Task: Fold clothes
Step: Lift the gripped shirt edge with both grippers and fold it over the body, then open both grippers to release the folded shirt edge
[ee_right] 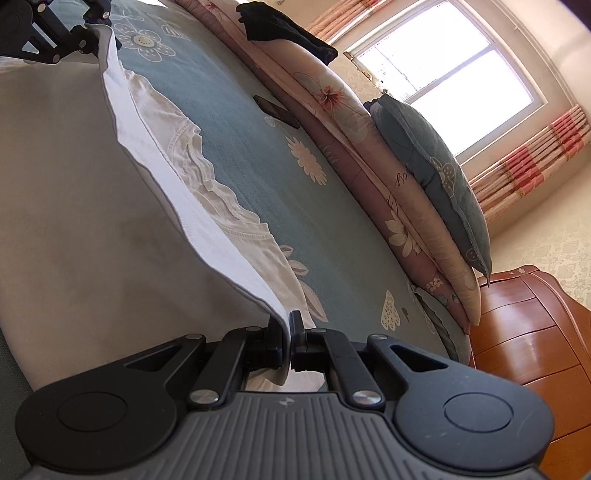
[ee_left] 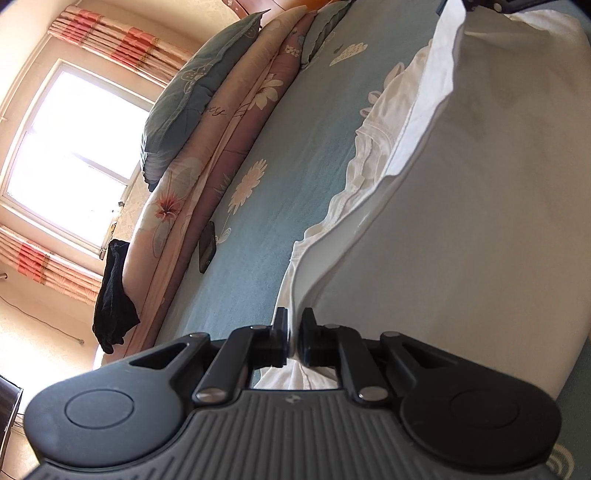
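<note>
A white garment lies on the blue flowered bed sheet, one layer lifted and stretched between both grippers. My left gripper is shut on one end of the garment's lifted edge. My right gripper is shut on the other end of the garment. Each gripper shows far off in the other's view: the right gripper at the top, the left gripper at the top left. A crumpled lower layer with seams rests on the sheet.
Folded quilts and a blue pillow line the far side of the bed. A black phone lies on the sheet by them. A dark cloth hangs off the quilts. A wooden headboard and a window stand beyond.
</note>
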A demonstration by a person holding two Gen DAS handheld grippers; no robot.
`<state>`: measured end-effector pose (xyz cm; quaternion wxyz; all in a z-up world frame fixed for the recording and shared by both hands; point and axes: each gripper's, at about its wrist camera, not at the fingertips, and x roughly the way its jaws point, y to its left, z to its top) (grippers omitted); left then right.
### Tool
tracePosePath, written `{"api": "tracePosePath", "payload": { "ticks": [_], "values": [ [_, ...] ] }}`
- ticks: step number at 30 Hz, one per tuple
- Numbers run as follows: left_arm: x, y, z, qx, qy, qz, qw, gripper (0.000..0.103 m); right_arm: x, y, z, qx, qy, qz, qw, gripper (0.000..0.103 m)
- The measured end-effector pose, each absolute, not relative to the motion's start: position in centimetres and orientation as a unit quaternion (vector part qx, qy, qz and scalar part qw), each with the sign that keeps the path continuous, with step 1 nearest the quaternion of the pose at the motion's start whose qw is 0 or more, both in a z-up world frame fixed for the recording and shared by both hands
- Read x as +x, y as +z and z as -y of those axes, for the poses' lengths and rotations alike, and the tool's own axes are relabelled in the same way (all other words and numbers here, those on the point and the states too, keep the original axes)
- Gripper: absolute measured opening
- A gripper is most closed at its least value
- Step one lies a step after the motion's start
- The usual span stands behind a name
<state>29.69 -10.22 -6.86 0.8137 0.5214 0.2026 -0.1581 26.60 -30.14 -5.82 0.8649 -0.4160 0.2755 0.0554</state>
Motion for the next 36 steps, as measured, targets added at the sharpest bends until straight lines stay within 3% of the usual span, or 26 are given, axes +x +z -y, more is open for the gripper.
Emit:
{"api": "tracePosePath", "payload": {
  "ticks": [8,12,18,20,23,31,36],
  "values": [
    [32.6,-7.3,10.2,0.506,-0.169,-0.221,0.816,0.009,29.7,-6.8,30.6,-0.406,0.063,-0.293,0.863,0.004],
    [33.4,-7.9,9.9,0.488,-0.181,-0.241,0.819,0.013,31.0,-7.4,31.0,-0.394,0.073,-0.309,0.863,0.004],
    [35.9,-7.0,8.2,0.389,-0.21,-0.3,0.845,0.02,32.3,-7.7,31.7,-0.378,0.082,-0.321,0.864,0.027],
    [37.1,-6.4,7.1,0.331,-0.222,-0.326,0.857,0.03,33.2,-7.5,32.3,-0.366,0.09,-0.327,0.867,0.042],
    [39.7,-5.9,4.9,0.232,-0.224,-0.37,0.871,0.042,34.7,-7.2,33.4,-0.339,0.107,-0.341,0.87,0.053],
    [42.4,-6.3,2.6,0.11,-0.236,-0.403,0.877,0.043,38.8,-5.9,37.1,-0.212,0.157,-0.384,0.885,0.059],
    [43.0,-5.2,0.0,-0.002,-0.277,-0.397,0.875,0.056,39.1,-5.1,38.5,-0.161,0.195,-0.384,0.888,0.067]
  ]
}}
